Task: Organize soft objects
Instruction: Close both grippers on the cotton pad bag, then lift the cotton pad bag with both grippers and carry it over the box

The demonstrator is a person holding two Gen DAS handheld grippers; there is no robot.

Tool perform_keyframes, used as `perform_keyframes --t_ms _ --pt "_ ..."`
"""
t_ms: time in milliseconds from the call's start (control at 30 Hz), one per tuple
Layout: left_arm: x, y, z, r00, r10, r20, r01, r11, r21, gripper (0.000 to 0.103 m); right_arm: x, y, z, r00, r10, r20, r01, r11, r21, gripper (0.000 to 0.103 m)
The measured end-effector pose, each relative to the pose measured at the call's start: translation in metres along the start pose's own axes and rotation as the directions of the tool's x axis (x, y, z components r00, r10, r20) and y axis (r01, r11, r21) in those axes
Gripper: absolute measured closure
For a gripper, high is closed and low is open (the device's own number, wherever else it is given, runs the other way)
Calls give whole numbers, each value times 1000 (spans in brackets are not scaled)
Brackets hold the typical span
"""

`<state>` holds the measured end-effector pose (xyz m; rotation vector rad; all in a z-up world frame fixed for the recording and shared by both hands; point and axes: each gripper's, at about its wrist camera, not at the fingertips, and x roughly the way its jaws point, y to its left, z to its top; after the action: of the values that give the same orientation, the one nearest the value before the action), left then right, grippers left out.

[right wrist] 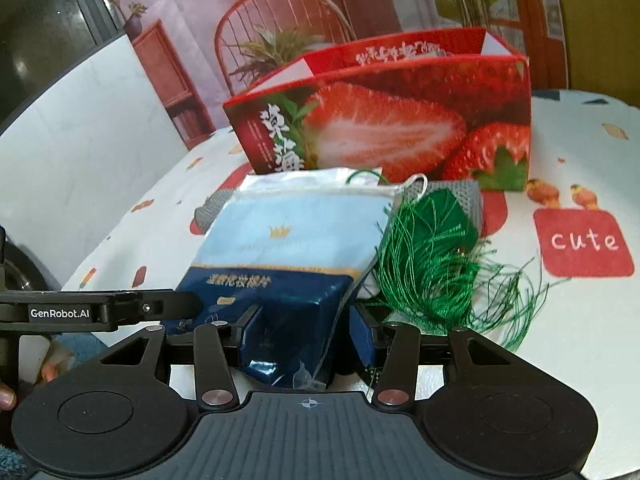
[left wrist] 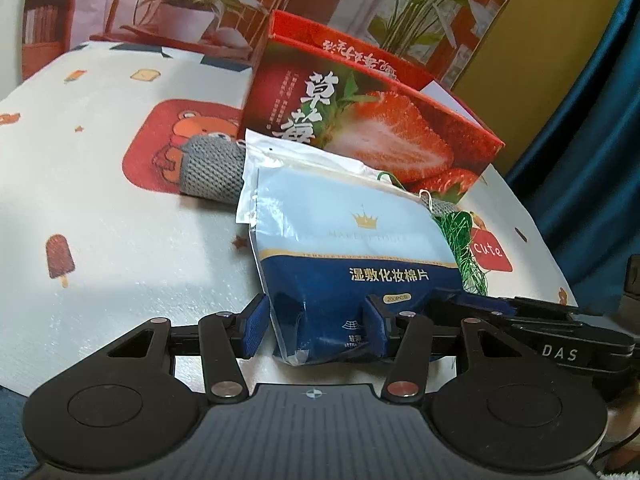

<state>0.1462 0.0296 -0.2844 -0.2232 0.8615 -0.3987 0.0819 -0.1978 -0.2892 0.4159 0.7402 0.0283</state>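
Left gripper (left wrist: 316,326): the jaws stand partly spread. The blue pads (left wrist: 378,330) sit on either side of the lower end of the cotton pad pack (left wrist: 352,248). The right-side pad presses into the pack's plastic; the left-side pad sits just beside the pack's edge, and contact there cannot be confirmed. Whether the pack is firmly pinched cannot be told.

Right gripper (right wrist: 304,338): the jaws stand partly spread around the dark blue lower end of the same cotton pad pack (right wrist: 292,248). The pack fills most of the gap. The fingers (right wrist: 362,338) lie close against it, but a firm grip cannot be confirmed from this view.

Position of the pack: it lies on the printed table cover (left wrist: 120,220), directly in front of the strawberry box (left wrist: 360,120), with its upper end toward the box. A grey knitted cloth (left wrist: 208,168) lies between pack and box, partly under the pack. A green tassel (right wrist: 432,264) lies beside the pack, in front of the box's right half as the right wrist view shows it.

Legible writing:
- Pack: a gold crown mark and "湿敷化妆棉片".
- Box: large characters "草莓" beside a cut strawberry picture.
- Table cover: "cute" on a red patch (right wrist: 584,240).
- Gripper bodies: "GenRobot.AI" and "DAS".
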Motion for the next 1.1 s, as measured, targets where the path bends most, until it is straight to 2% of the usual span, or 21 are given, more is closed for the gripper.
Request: perform_keyframes --t_ms 133,333,633,767,1100 --pt "6 3 -2 1000 -12 -9 12 1000 -28 49 4 -1 -3 1000 -6 -15 6 1000 2 60" --pt "7 1 -3 999 -35 -11 35 999 -23 55 6 3 -4 1000 -15 -15 14 999 -37 68" --pt "8 0 -4 998 -60 -8 60 998 -10 56 5 7 -4 1000 -27 -2 26 996 -85 73" --pt "2 1 -3 998 -61 27 62 998 -6 57 2 12 -2 999 -32 19 34 992 -118 75" --pt "-23 -9 15 986 -78 145 71 996 54 57 -19 29 11 989 -19 149 56 967 -248 76"
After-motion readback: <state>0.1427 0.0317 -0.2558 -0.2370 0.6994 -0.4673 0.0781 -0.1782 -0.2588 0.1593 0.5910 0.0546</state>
